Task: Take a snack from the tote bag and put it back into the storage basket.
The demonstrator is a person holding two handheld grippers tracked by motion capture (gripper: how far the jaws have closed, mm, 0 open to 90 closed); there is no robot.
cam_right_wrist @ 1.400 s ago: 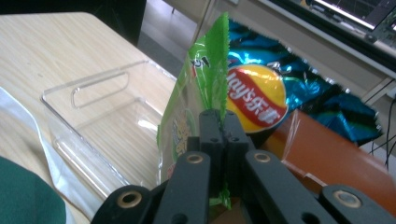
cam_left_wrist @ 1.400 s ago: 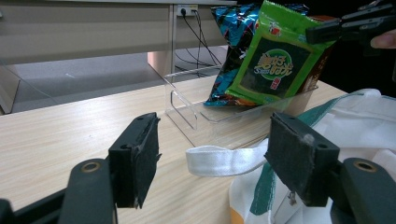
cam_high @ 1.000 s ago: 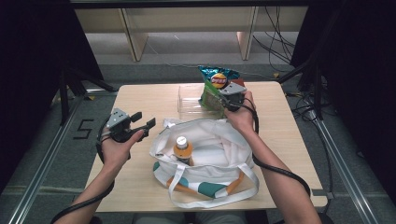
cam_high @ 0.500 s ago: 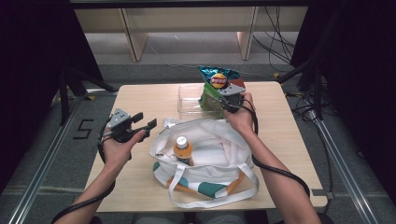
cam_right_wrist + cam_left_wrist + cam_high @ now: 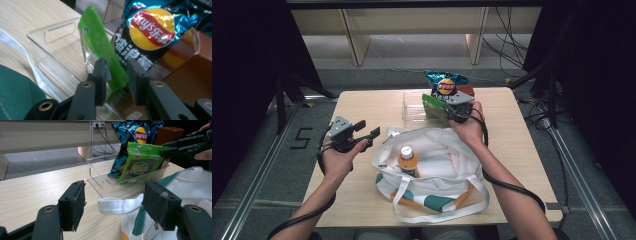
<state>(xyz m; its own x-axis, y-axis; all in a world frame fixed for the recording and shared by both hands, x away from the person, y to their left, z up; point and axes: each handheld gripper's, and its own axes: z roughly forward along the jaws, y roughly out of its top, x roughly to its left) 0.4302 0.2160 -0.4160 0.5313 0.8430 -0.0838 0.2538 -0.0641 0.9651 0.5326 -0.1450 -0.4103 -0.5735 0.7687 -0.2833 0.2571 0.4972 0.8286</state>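
High view: right gripper (image 5: 451, 107) now clamps green packet (image 5: 430, 104) at twelve o'clock; left gripper (image 5: 365, 132) stays spread.

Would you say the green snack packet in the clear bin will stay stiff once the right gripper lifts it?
Probably not: the green snack packet is thin film, likely floppy and light. Its glossy surface may slip, since the right gripper pinches only its edge.
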